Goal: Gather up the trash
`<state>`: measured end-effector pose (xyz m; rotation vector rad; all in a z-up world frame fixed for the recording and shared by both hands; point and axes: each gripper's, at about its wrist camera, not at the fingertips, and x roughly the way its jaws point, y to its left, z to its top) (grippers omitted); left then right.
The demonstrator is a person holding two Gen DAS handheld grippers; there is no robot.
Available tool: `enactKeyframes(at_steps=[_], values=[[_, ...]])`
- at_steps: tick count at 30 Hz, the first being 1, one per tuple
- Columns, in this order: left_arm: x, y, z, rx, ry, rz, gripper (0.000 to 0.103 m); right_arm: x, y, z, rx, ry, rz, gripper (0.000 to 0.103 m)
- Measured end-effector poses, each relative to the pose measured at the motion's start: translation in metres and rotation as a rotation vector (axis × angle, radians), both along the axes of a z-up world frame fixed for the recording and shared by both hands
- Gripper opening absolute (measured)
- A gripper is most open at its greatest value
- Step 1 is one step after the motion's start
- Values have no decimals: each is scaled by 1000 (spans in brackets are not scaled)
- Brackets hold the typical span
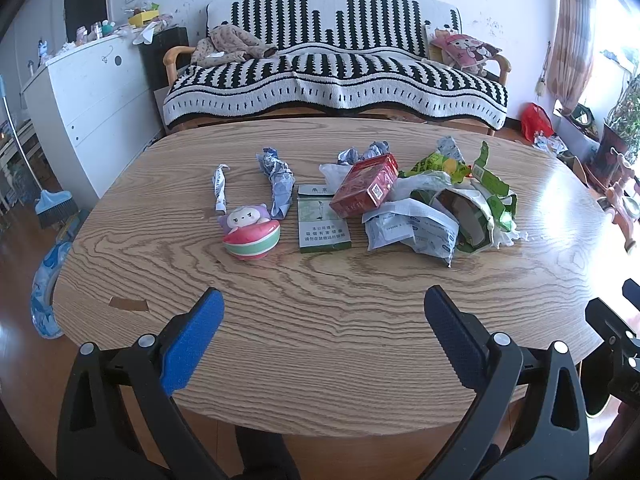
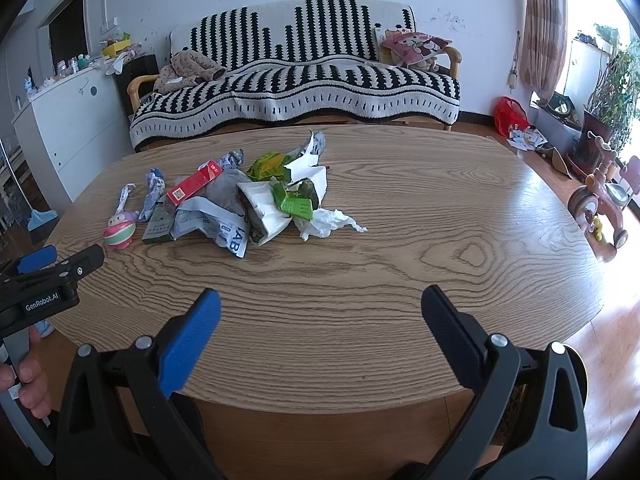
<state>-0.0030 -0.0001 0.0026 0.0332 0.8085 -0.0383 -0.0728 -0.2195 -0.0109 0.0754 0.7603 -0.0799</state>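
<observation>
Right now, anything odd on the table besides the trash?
Yes: a small toy sits left of the wrappers, beside the flat green box; it looks like a keepsake, not trash. The tabletop also has a chipped patch of veneer near its left edge.

- The red box (image 1: 366, 189) covers the top of the green-and-white carton (image 1: 323, 219).
- Small print on the grey mailer bag (image 1: 412, 228) is illegible.
- The left hand (image 2: 30, 376) is cut off by the right-wrist view's edge.
</observation>
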Motion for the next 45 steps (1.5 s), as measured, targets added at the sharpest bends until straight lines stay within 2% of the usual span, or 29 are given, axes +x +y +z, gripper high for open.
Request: enactKeyframes(at_steps=[29,36,40,45], values=[[3,9,-3,16,11,9,98,2,1,1,7,1,12,97],[30,80,-7,12,62,111,98,44,-16,3,89,17,26,97],[50,97,-19,58,78,84,98,79,-24,-6,148,52,13,97],[85,92,-40,23,133,43,98,119,-30,-12,214,74,-2,97]])
